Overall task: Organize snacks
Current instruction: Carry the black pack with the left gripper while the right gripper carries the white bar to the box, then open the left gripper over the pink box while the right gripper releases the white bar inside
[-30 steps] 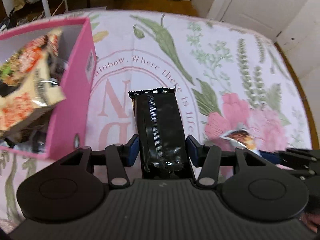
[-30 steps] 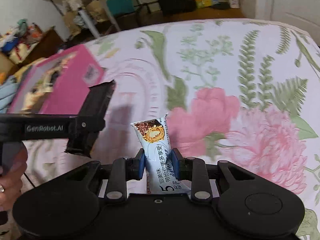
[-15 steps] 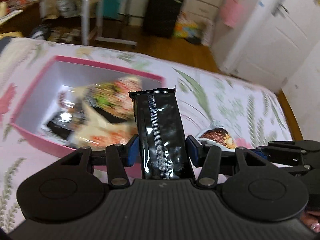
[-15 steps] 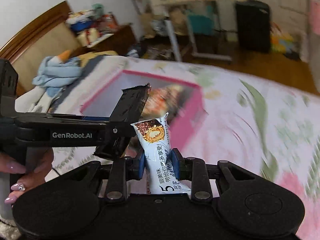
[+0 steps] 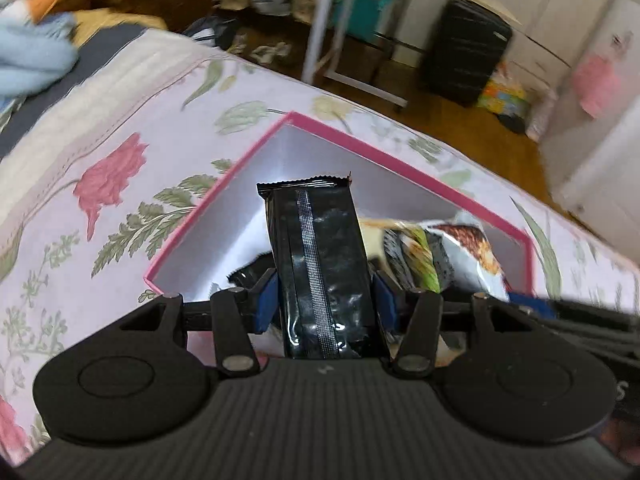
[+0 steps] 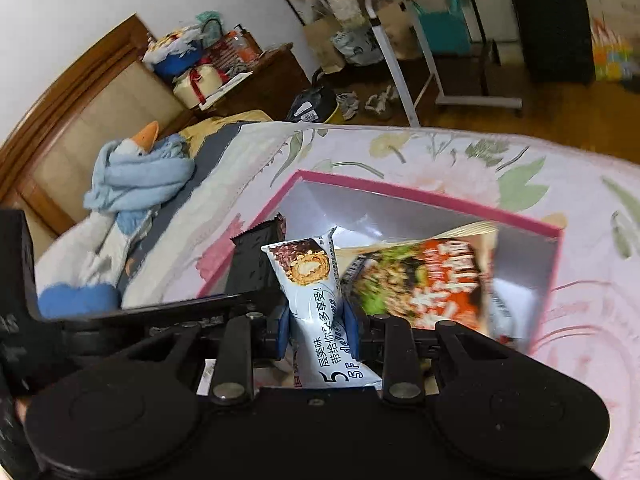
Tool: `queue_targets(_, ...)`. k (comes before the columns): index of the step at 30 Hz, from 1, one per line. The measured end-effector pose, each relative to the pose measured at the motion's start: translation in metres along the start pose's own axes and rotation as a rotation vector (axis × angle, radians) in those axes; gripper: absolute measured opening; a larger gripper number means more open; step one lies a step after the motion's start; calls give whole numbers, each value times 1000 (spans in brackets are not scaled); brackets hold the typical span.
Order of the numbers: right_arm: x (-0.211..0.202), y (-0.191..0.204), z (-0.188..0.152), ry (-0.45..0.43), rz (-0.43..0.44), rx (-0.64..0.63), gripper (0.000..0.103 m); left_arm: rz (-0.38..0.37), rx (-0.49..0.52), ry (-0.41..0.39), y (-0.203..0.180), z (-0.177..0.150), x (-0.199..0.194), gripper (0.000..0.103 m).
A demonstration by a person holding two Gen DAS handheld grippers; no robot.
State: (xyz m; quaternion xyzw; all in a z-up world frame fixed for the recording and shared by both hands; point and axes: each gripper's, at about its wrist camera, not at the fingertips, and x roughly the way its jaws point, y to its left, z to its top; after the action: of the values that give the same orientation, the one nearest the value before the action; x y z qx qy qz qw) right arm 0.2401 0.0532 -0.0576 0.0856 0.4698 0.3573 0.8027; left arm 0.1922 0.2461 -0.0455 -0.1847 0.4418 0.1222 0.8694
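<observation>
Basically both grippers hung over the pink box point(image 5: 400, 158), set to drop. Left gripper point(image 5: 325, 295) was clamped on a black bar point(image 5: 320, 264), right gripper point(image 6: 316, 322) pinched a white bar point(image 6: 310, 280); noodle packs point(image 6: 420, 284) already lay inside.

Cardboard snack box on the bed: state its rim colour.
Pink rim, white inside; clearest in the left wrist view.

Snacks above the box on the bed

We see the pink open cardboard box point(image 5: 404, 160) on the flowered bedspread point(image 5: 100, 208); the black foil snack packet point(image 5: 324, 272) hangs over it, the pale blue wrapped snack bar point(image 6: 316, 300) at its three o'clock.
</observation>
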Motion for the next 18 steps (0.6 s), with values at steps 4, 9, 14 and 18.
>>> queue_targets(4,17,2,4,14,10,59,34,57,-16,-5,9,6,11,51)
queue_targets(9,32,-4,3,41,48,161,42,73,-36,17,23,14,14,57)
queue_targets(14,11,-1,-13,-5,86,111,45,14,-36,3,27,6,-2,60)
queue_targets(18,-29,-1,-31,-59,82,50,45,-6,24,-7,18,-9,-18,60)
